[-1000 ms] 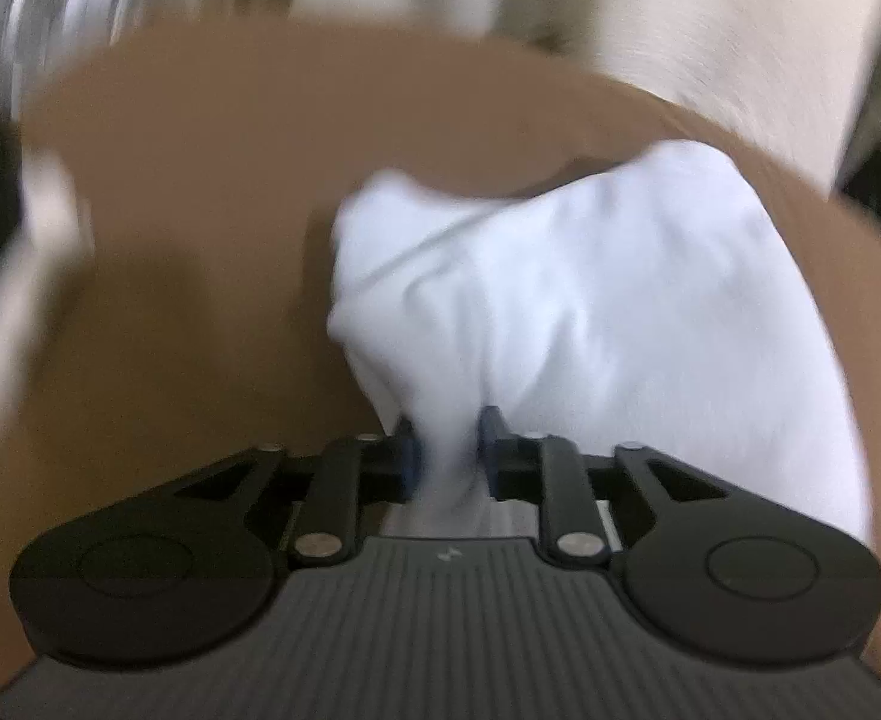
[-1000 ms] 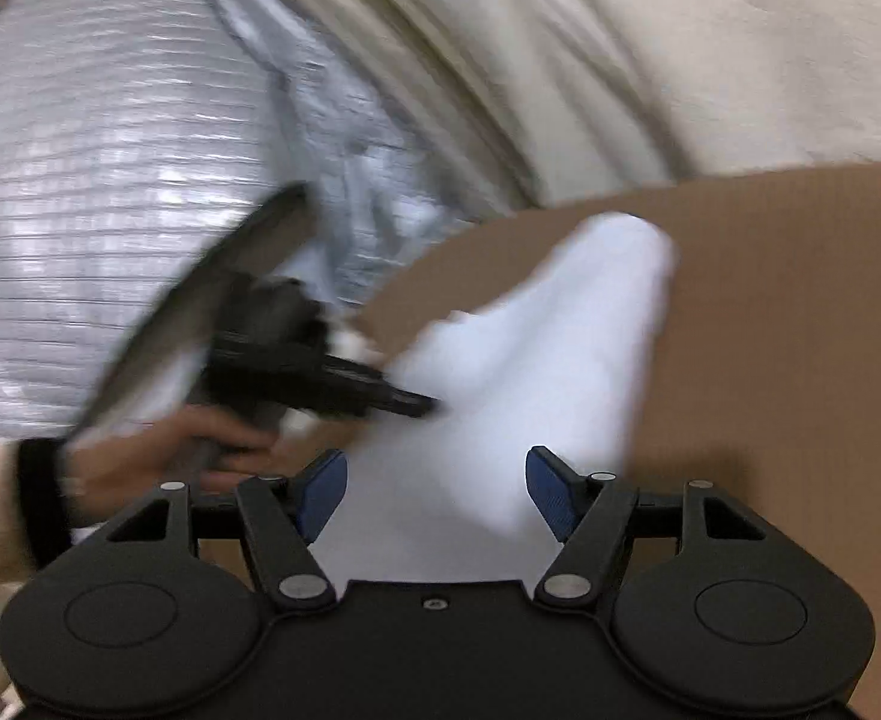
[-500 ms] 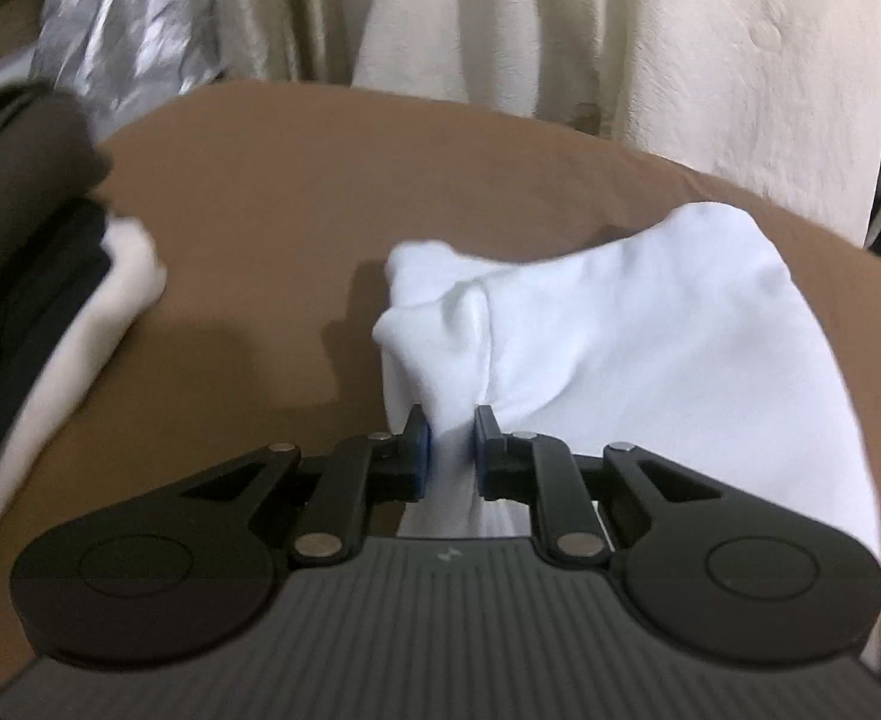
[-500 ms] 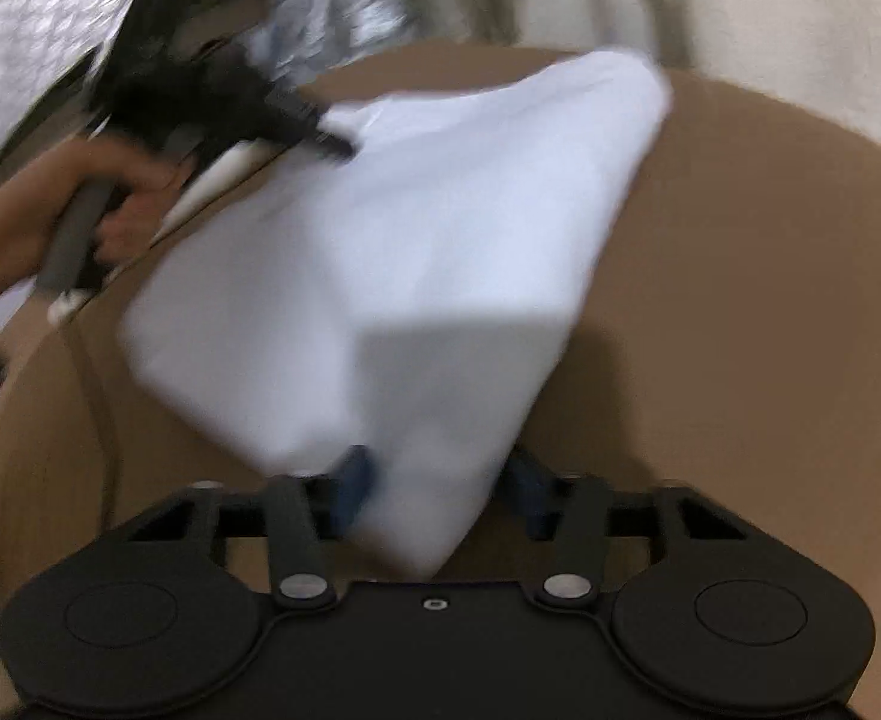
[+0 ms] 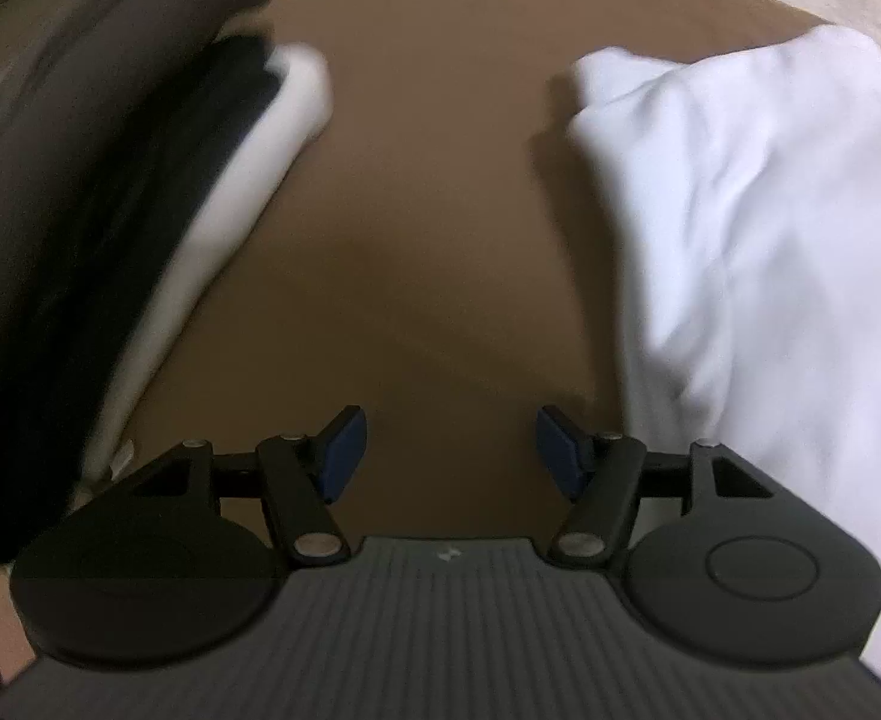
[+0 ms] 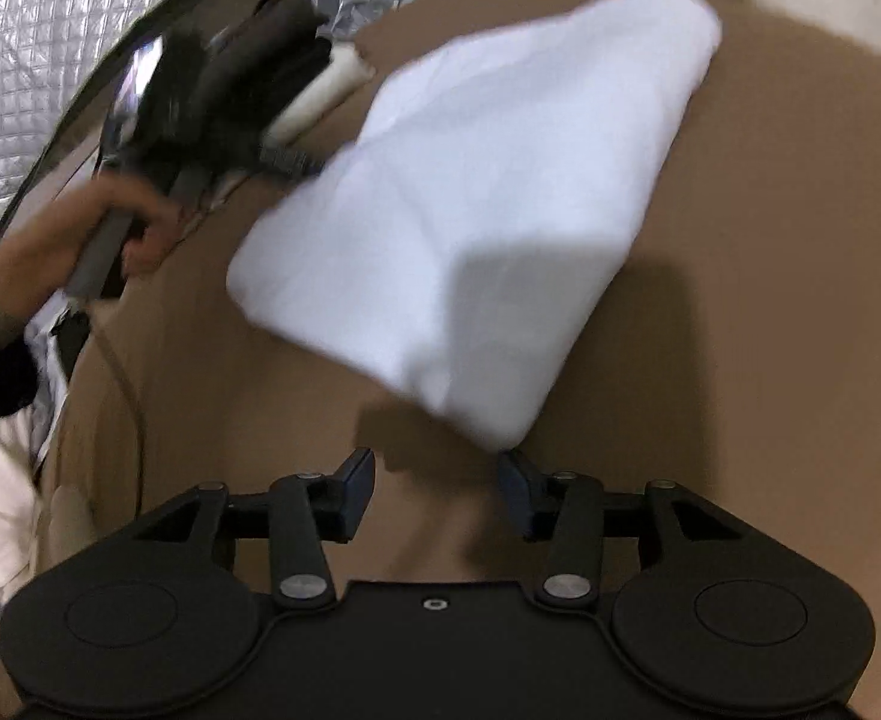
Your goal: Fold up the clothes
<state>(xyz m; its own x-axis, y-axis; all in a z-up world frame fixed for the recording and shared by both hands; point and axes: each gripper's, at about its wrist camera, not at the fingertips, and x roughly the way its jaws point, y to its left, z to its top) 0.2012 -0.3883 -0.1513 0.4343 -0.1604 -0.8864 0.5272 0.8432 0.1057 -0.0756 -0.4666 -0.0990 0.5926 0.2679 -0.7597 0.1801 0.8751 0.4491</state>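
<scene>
left wrist view shows your left gripper (image 5: 451, 450) over bare brown table (image 5: 440, 180), its fingers opening with nothing between them; the white garment (image 5: 770, 240) lies just to its right, a folded stack (image 5: 140, 210) to its left. right wrist view shows the garment (image 6: 488, 192) bunched, its near corner just ahead of your right gripper (image 6: 437, 489), whose fingers are also opening and look clear of the cloth. before the next fold, flatten the bulge, then pinch a clean edge, not a loose layer.
</scene>
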